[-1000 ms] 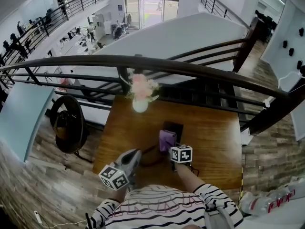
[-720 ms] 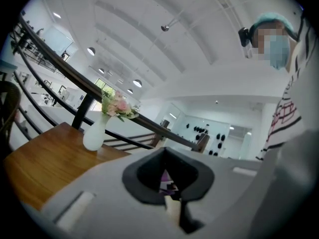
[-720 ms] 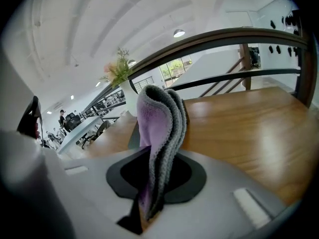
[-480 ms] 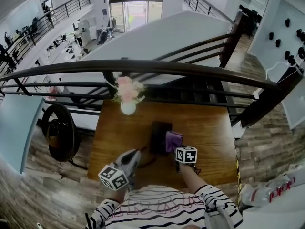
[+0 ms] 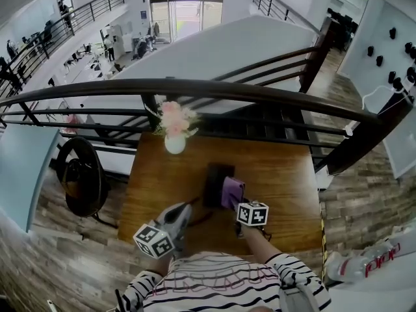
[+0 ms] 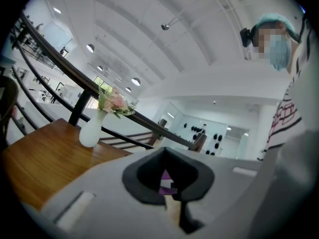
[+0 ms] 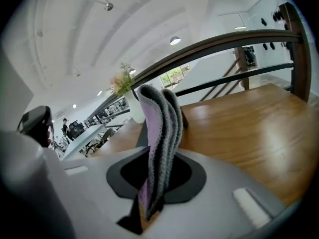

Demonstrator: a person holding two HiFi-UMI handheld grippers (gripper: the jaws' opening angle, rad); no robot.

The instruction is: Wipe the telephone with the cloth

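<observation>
While the right tongs (image 7: 148, 210) pinch a fold of the purple cloth (image 5: 232, 192) at the four o'clock edge of the telephone (image 5: 214, 182), which sits mid-desk (image 5: 286, 194), the left tongs (image 6: 172, 210), seemingly pressed together on nothing, hang off at its seven o'clock. Nothing steadies the telephone, so a firm stroke could shove it toward the vase (image 5: 174, 143) at eleven o'clock, or drag the cloth out of its narrow pinch.

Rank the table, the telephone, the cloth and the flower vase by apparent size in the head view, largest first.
1. table
2-3. flower vase and telephone: they look about alike, and the cloth covers part of the telephone, so no ranking between them
4. cloth
</observation>
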